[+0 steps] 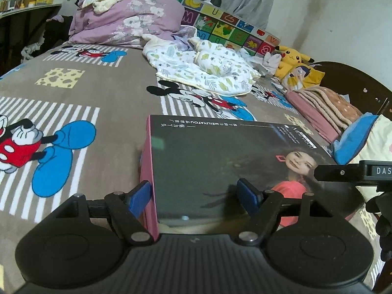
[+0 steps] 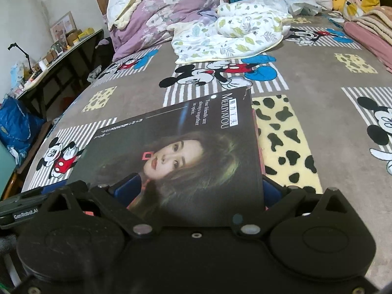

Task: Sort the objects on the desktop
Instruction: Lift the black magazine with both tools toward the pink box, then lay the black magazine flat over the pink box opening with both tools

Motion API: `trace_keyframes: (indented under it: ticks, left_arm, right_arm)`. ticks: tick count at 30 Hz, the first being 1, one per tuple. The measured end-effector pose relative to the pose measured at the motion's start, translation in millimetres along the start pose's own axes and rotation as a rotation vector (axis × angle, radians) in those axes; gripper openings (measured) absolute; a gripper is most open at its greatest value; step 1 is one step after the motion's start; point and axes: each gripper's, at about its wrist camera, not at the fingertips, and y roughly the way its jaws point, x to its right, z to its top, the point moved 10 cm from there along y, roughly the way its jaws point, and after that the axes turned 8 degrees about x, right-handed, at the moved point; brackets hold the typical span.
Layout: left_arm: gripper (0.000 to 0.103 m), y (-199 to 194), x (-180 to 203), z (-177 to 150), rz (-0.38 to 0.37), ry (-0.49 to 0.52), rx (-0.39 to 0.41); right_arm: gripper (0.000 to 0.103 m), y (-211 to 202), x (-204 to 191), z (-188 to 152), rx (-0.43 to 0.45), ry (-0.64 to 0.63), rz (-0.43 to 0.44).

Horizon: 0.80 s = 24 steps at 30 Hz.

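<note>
A flat black box with pink sides and a woman's portrait on its lid lies on the Mickey Mouse bedspread. My left gripper stands open at the box's near left corner: one blue pad is against the pink side, the other pad is above the lid. In the right wrist view the same box fills the middle. My right gripper straddles its near edge, with a blue pad over the lid and the other pad at the right side. The right gripper's body shows at the box's right.
A leaf-print baby blanket lies mid-bed, with a purple quilt behind it. Pikachu plush toys and folded pink blankets sit at the right. A cluttered desk and a blue bag stand left of the bed.
</note>
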Motion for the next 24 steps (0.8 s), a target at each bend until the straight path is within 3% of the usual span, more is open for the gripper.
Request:
trace_keyframes:
  ticks: [24]
  left_arm:
    - [0.078,5.1,17.0,0.7,0.069,0.046,0.018]
  right_arm:
    - [0.099,-5.3,30.6,-3.9,0.029,-0.024,-0.017]
